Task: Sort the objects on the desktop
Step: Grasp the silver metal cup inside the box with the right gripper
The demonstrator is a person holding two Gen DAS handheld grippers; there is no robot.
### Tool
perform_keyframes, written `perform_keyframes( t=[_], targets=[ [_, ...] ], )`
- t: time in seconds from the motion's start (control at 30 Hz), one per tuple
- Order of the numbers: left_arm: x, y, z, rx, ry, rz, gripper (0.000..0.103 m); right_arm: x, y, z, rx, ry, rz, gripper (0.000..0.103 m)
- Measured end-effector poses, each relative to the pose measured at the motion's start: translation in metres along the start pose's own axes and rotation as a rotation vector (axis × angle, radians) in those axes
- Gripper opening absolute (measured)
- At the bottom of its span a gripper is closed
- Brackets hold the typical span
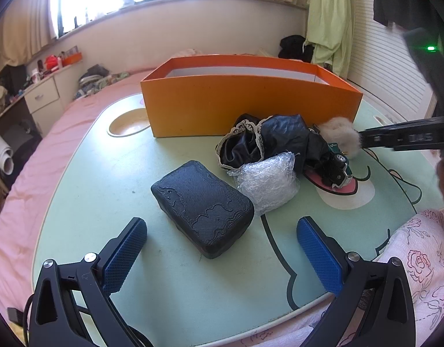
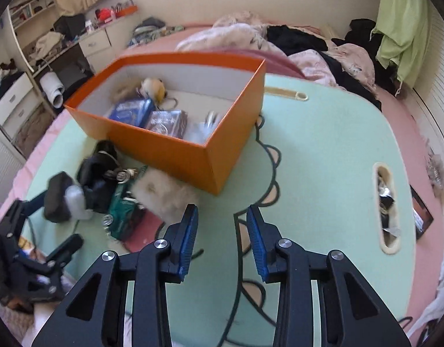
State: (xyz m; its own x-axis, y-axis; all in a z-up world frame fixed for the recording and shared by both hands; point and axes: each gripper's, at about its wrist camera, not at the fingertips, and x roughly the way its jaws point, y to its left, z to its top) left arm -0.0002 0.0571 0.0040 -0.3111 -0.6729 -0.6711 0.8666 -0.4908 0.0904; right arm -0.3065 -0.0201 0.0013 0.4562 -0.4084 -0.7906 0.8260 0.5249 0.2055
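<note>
Now mid-sort: right gripper [image 2: 222, 237] empty, jaws partly apart, nothing between, fluffy pom-pom [image 2: 164, 196] just ahead-left beside toy car [image 2: 120, 211]. Next: shift left, straddle, pinch. Left gripper [image 1: 222, 248] spread, black case [image 1: 203, 208] just ahead, untouched. Beyond, orange box [image 2: 169, 150] already holding card packs and plush.

Left gripper [image 1: 222, 248] angled downward, fingers [image 1: 122, 257] spread wide, nothing between them; right gripper [image 2: 222, 240] angled downward, fingers [image 2: 190, 240] narrowly parted, empty.
</note>
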Motion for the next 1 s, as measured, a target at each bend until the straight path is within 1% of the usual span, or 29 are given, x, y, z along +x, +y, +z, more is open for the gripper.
perform_keyframes(
  t=[0.1, 0.13, 0.2, 0.23, 0.27, 0.3, 0.33, 0.37, 0.43, 0.47, 0.53, 0.63, 0.7, 0.77, 0.83, 0.9, 0.93, 0.97, 1.0],
  targets=[
    [0.000, 0.000, 0.000, 0.000, 0.000, 0.000, 0.103, 0.013, 0.004, 0.005, 0.009, -0.006, 0.027, 0.037],
    [0.000, 0.000, 0.000, 0.000, 0.000, 0.000, 0.103, 0.015, 0.003, 0.008, 0.027, -0.029, 0.051, 0.037],
    [0.000, 0.000, 0.000, 0.000, 0.000, 0.000, 0.103, 0.012, -0.005, 0.007, 0.061, -0.043, 0.095, 0.039],
    [0.000, 0.000, 0.000, 0.000, 0.000, 0.000, 0.103, 0.008, -0.010, 0.006, 0.084, -0.060, 0.122, 0.042],
    [0.000, 0.000, 0.000, 0.000, 0.000, 0.000, 0.103, 0.003, -0.013, 0.005, 0.102, -0.085, 0.147, 0.049],
    [0.000, 0.000, 0.000, 0.000, 0.000, 0.000, 0.103, -0.004, -0.018, 0.004, 0.121, -0.117, 0.170, 0.054],
    [0.000, 0.000, 0.000, 0.000, 0.001, -0.001, 0.103, -0.015, -0.024, 0.000, 0.140, -0.161, 0.192, 0.063],
    [0.000, 0.000, 0.000, 0.000, 0.001, -0.001, 0.103, -0.023, -0.028, -0.001, 0.152, -0.192, 0.205, 0.066],
    [0.000, 0.000, 0.000, 0.000, 0.001, -0.001, 0.103, -0.038, -0.039, -0.009, 0.182, -0.241, 0.233, 0.066],
    [0.000, 0.000, 0.000, 0.000, 0.001, -0.001, 0.103, -0.042, -0.044, -0.011, 0.198, -0.250, 0.244, 0.066],
    [0.003, 0.001, 0.001, -0.001, 0.002, -0.002, 0.103, -0.046, -0.050, -0.019, 0.225, -0.247, 0.261, 0.066],
    [0.003, 0.001, 0.000, -0.002, 0.003, -0.003, 0.103, -0.047, -0.052, -0.030, 0.229, -0.234, 0.249, 0.066],
    [0.003, 0.001, 0.000, -0.005, 0.005, -0.004, 0.103, -0.053, -0.050, -0.022, 0.237, -0.248, 0.245, 0.066],
    [0.005, 0.002, 0.000, -0.006, 0.007, -0.005, 0.103, -0.064, -0.038, 0.004, 0.198, -0.263, 0.248, 0.066],
    [0.005, 0.002, 0.000, -0.009, 0.009, -0.006, 0.103, -0.066, -0.018, 0.040, 0.125, -0.205, 0.225, 0.066],
    [0.006, 0.001, 0.000, -0.010, 0.009, -0.006, 0.103, -0.056, 0.000, 0.071, 0.061, -0.111, 0.217, 0.058],
    [0.006, 0.001, 0.000, -0.010, 0.009, -0.006, 0.103, -0.045, 0.013, 0.092, 0.014, -0.043, 0.189, 0.047],
    [0.006, 0.001, 0.000, -0.010, 0.009, -0.007, 0.103, -0.035, 0.021, 0.104, -0.024, -0.001, 0.152, 0.034],
    [0.006, 0.001, 0.000, -0.010, 0.009, -0.007, 0.103, -0.024, 0.030, 0.115, -0.062, 0.038, 0.108, 0.029]
  ],
)
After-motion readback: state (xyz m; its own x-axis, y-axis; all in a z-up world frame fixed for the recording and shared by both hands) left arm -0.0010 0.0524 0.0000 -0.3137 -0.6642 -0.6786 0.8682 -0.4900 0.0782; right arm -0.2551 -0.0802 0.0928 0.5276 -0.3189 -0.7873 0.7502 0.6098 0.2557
